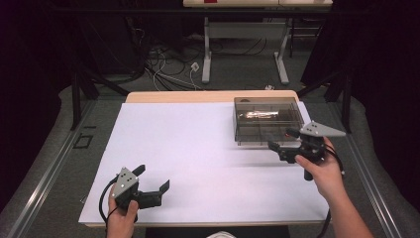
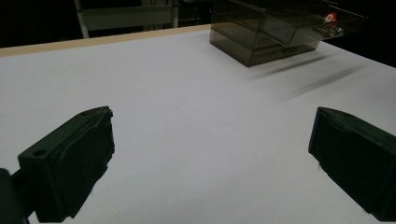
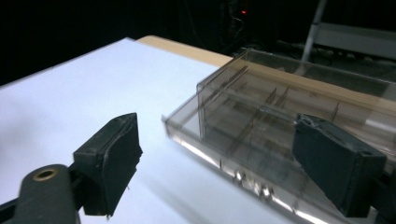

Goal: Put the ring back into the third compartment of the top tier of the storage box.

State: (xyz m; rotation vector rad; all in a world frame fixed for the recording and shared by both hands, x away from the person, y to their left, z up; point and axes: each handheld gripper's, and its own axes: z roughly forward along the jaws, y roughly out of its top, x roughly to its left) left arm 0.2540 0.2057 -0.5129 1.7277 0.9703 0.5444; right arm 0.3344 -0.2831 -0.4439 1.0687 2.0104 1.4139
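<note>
While right gripper (image 1: 286,140) nears smoky box (image 1: 267,119), dividers seemingly inside.

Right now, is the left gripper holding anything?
No, the left gripper is wide open over the bare white table sheet, with nothing between its jaws.

No readable text, label, brand, number or sign anywhere, smoky clear box (image 1: 268,120) at upper right of the high view unmarked, white table (image 1: 198,158) blank, a red-and-white speck at upper right of the left gripper view too blurred to read
</note>
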